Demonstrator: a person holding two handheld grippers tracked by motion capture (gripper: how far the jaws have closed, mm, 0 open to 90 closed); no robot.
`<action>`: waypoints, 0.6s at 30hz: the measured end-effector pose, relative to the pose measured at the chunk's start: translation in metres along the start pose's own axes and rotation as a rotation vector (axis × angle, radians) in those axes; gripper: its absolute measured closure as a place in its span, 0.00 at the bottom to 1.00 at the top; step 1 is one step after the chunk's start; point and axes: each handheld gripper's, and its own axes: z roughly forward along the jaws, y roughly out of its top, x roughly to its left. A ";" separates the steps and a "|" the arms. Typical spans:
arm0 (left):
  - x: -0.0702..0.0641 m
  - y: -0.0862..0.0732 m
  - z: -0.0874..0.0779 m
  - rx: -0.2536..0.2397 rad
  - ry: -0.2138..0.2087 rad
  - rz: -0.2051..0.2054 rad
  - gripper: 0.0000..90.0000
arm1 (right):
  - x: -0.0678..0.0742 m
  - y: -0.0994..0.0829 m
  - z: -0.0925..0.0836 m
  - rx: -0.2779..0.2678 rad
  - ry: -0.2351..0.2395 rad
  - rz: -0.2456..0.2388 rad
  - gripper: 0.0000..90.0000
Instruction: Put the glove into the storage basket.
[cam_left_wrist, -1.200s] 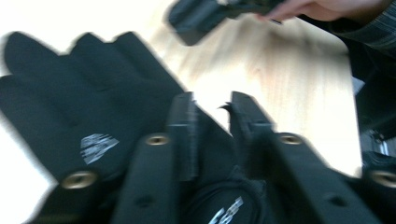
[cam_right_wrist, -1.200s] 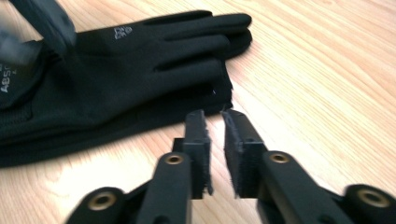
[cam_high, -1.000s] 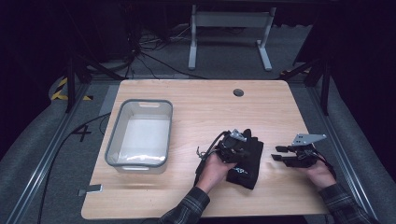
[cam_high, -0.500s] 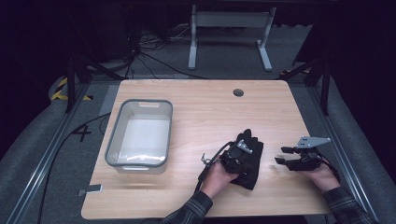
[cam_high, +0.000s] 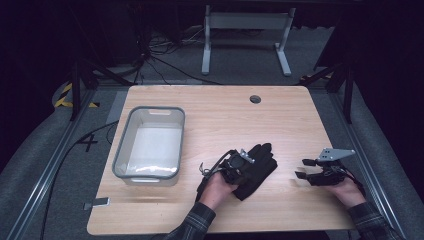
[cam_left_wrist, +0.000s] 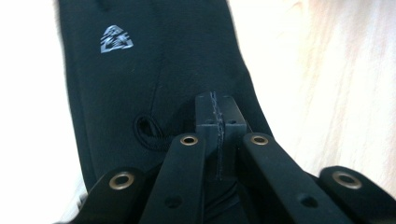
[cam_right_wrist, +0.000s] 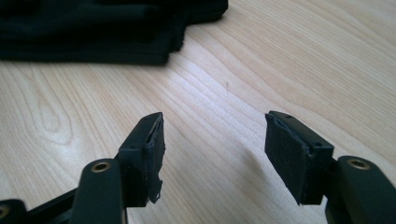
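A black glove (cam_high: 261, 164) with a small grey logo (cam_left_wrist: 116, 40) lies flat on the wooden table (cam_high: 225, 117), near the front. My left gripper (cam_high: 249, 161) is over the glove's cuff end, its jaws shut together (cam_left_wrist: 219, 116) just above the fabric; I see nothing pinched between the pads. To the right, my right gripper (cam_high: 301, 169) hovers low over bare wood, apart from the glove. Its jaws (cam_right_wrist: 215, 149) have just been opening and stand open with nothing between them. The glove's edge (cam_right_wrist: 93, 32) lies ahead of it.
A clear plastic bin (cam_high: 120, 146) stands at the table's left. A round cable hole (cam_high: 255, 99) sits near the far edge. Bare wood stretches between the glove and the right gripper, and across the far half of the table.
The left hand has slid back toward the front edge over the glove. The right gripper's jaws stand wider apart than before; that hand has stayed put.
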 end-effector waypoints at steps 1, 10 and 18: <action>0.002 -0.002 -0.003 0.004 0.017 -0.003 1.00 | 0.000 -0.001 0.000 0.002 -0.001 0.001 0.42; 0.010 -0.006 -0.017 -0.022 0.041 -0.009 0.95 | -0.001 -0.003 0.006 0.026 -0.003 0.010 0.35; 0.015 0.004 -0.021 -0.049 0.070 0.023 0.58 | 0.000 -0.005 0.012 0.020 -0.020 -0.002 0.26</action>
